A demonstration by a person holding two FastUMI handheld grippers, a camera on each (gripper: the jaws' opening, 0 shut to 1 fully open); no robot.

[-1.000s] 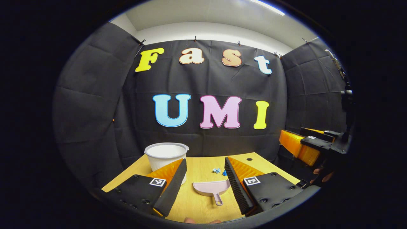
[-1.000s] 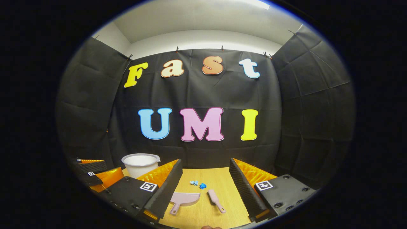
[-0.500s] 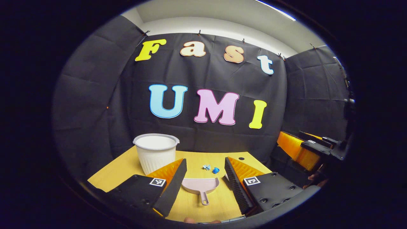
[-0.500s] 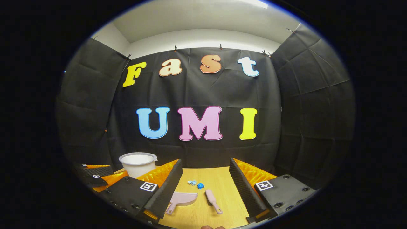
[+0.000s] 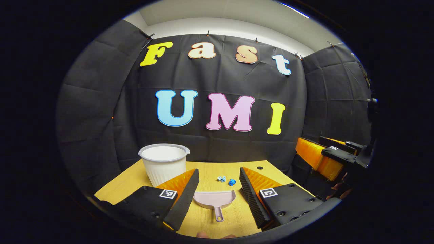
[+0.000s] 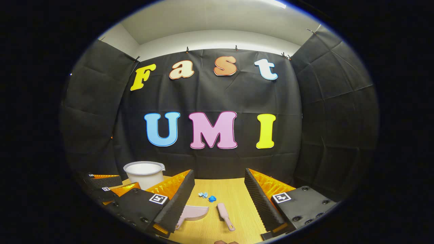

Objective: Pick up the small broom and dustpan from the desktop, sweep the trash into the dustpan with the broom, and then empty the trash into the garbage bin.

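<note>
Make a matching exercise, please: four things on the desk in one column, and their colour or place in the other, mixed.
Things:
1. dustpan
2. garbage bin
3. trash
4. small broom

Descriptions:
A. blue scraps beyond the dustpan
B. white, ribbed, open top
C. pink, lying between the right tool's fingers
D. pink, handle pointing toward the camera, between the left tool's fingers

Pairs: 1-D, 2-B, 3-A, 4-C

Dim booth, bright ceiling strip overhead, sharp centre, heavy fisheye bending at edges

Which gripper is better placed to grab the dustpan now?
Left. The dustpan lies centred between the open left gripper, handle toward it. The right gripper frames the broom instead.
</note>
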